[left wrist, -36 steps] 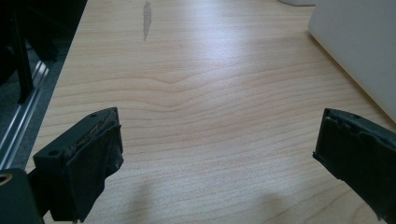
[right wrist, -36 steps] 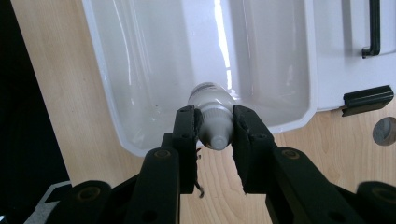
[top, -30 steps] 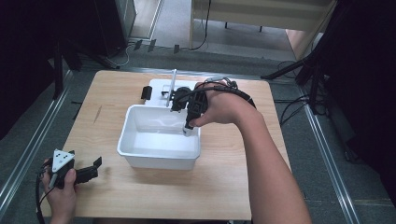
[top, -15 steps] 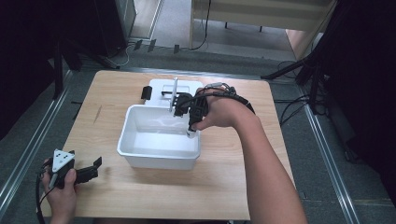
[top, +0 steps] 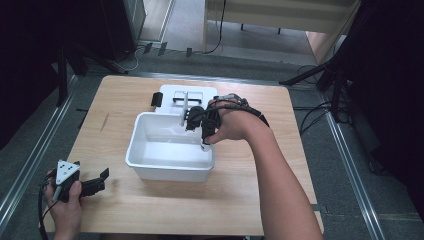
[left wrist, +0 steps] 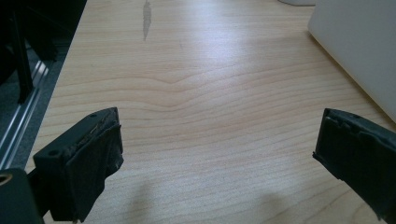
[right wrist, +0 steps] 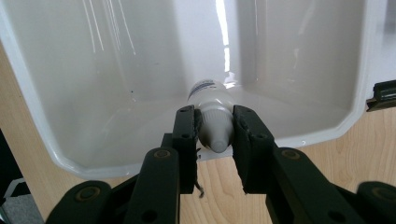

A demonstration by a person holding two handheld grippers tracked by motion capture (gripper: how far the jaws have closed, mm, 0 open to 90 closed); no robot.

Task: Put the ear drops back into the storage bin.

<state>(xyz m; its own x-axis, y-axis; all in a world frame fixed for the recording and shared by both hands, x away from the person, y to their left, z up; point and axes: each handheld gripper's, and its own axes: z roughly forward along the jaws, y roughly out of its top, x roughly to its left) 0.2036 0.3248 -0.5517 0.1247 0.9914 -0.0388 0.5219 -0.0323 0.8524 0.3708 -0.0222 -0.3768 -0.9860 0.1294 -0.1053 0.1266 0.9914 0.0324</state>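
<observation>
A small white bottle with a grey cap is pinched between the jaws of my right gripper, cap end toward the camera. The gripper points down into a white plastic tub, and the bottle hangs just inside its rim. From above, the right gripper sits over the tub's far right corner, and the bottle peeks out below the hand. At the table's near left corner my left gripper rests with its jaws wide open. Bare wood lies between the jaws of the left gripper.
Behind the tub lies a flat white piece with a black handle, and a small black object sits at its left. The tub's outer wall rises to the right of my left gripper. The table's left edge is close.
My right hand has sunk toward the tub with the bottle in its jaws. The left hand has stayed where it was.
</observation>
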